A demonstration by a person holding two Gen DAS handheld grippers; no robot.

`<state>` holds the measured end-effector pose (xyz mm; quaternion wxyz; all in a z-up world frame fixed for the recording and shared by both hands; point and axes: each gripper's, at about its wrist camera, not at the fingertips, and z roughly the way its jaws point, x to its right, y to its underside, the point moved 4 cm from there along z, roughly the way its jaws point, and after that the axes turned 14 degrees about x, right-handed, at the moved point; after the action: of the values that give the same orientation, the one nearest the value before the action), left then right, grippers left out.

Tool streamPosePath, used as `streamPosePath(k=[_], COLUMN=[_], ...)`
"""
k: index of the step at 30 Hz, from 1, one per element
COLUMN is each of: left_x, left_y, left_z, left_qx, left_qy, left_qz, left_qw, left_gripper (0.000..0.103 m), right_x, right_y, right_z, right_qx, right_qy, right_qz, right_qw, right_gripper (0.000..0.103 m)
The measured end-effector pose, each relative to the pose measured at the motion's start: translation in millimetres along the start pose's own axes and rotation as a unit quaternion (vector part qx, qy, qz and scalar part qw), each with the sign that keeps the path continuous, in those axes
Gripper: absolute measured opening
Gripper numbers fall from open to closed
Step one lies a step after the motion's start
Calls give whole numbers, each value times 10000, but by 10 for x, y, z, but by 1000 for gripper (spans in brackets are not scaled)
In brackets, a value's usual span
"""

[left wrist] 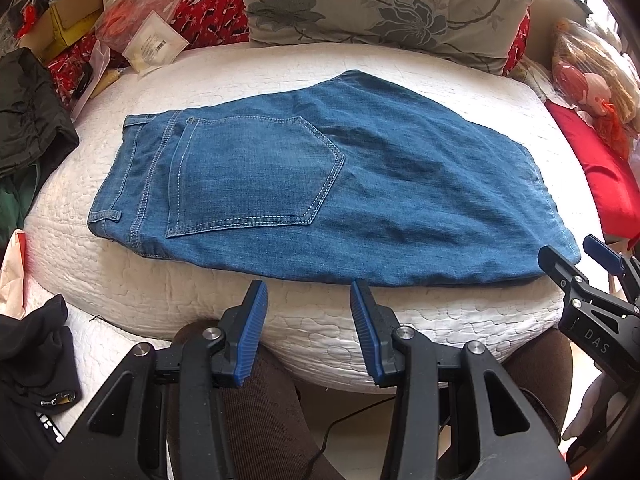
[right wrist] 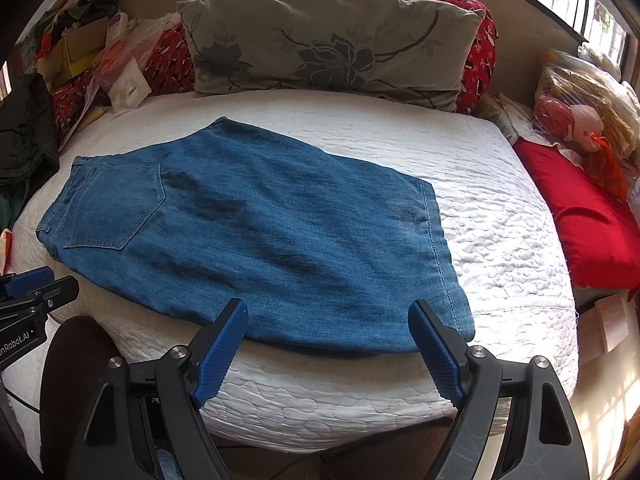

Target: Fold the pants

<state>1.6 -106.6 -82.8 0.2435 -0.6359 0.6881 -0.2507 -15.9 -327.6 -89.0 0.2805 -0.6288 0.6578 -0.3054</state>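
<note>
The jeans (left wrist: 320, 184) lay folded flat in the middle of a white quilt (left wrist: 400, 340), and everything else is placed from them. Far to their left sat a dark green jacket (left wrist: 28, 116), bunched at the quilt's edge, and nearer the camera on that side a black garment (left wrist: 36, 356) lay crumpled. Behind the jeans to the left was a heap of boxes and plastic bags (left wrist: 132, 20).

The waistband end of the jeans pointed left, with a back pocket (left wrist: 256, 176) facing up; the hem end (right wrist: 444, 264) pointed right, its stitched edge showing. In front of the jeans, just short of their near fold, the left gripper (left wrist: 308, 312) hung over bare quilt — its blue pads parted, nothing between them, touching no cloth. Behind the jeans a grey flowered pillow (right wrist: 332, 44) leaned on a red patterned cushion (right wrist: 480, 60).

Further right, the right gripper (right wrist: 328, 328) stood at the near right part of the jeans, jaws spread wide and released — the tips lay over the near fold in the right wrist view, but whether they touched the denim could not be told. Nothing was clamped. To the right of the jeans, well apart, lay a plain red pillow (right wrist: 592, 232), with a doll in a clear bag (right wrist: 580, 120) behind it.
</note>
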Motion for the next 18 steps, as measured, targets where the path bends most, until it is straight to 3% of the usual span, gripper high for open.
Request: streamPosePath(k=[4, 8, 12, 16, 18], left_x=[-216, -881, -1789, -2537, -2725], left_y=[-140, -445, -760, -988, -1040], left_z=[114, 293, 607, 1016, 1226], left_qx=[-238, -412, -686, -1020, -1228], left_qy=[90, -66, -153, -304, -249], left_qz=[-121, -760, -1750, -2319, -2544], left_qw=[9996, 9962, 9821, 9669, 9590], left_gripper=[41, 41, 41, 41, 41], right_x=[534, 1278, 1683, 1809, 1808], right_y=[-12, -135, -308, -426, -470], right_z=[146, 314, 684, 1118, 1307], right_qx=[-271, -293, -456, -622, -691], right_qy=[-102, 67, -28, 5, -8], right_qz=[1000, 2085, 2611, 2765, 2785], right_qw=[9946, 9776, 9642, 9590, 9579], right_gripper=[84, 84, 84, 84, 84])
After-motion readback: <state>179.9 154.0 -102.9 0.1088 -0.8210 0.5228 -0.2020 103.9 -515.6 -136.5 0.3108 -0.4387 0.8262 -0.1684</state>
